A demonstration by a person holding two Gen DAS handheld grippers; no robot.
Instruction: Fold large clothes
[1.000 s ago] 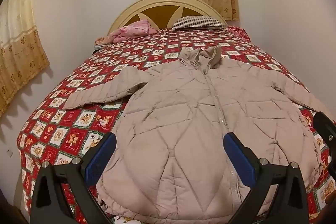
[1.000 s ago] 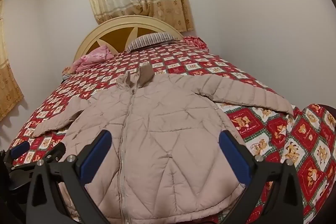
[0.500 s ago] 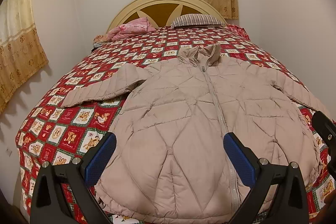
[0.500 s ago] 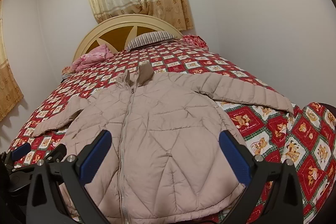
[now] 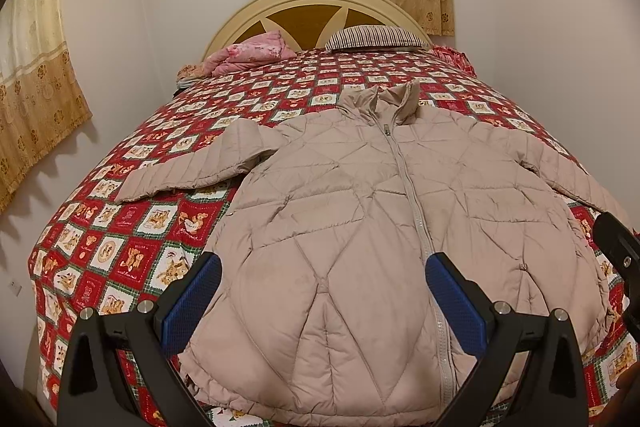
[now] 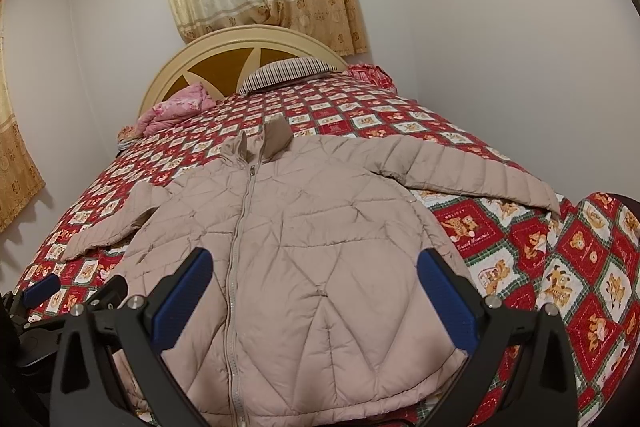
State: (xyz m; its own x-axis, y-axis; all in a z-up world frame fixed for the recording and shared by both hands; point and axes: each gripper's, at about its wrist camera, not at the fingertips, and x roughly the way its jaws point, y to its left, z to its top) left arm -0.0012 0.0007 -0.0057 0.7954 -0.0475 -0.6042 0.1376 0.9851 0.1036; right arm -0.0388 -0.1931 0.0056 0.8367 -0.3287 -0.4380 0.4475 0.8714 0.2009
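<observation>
The zipped jacket (image 5: 360,227) lies flat on the bed (image 5: 132,251), collar toward frame top, hem at bottom; left tongs (image 5: 320,303) and right tongs (image 6: 314,295) both gape, released.

Beige puffer jkt (image 5: 360,227) (zipped) flat, sleeves spread.

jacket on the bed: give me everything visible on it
The jacket is a beige quilted puffer with diamond stitching, looking like smooth padded synthetic. It lies face up, flat on the red patterned bedspread, zipped closed, stand collar toward the headboard, hem at the foot edge. Both sleeves are spread outward. Left gripper and right gripper are open, and neither grips it.
</observation>
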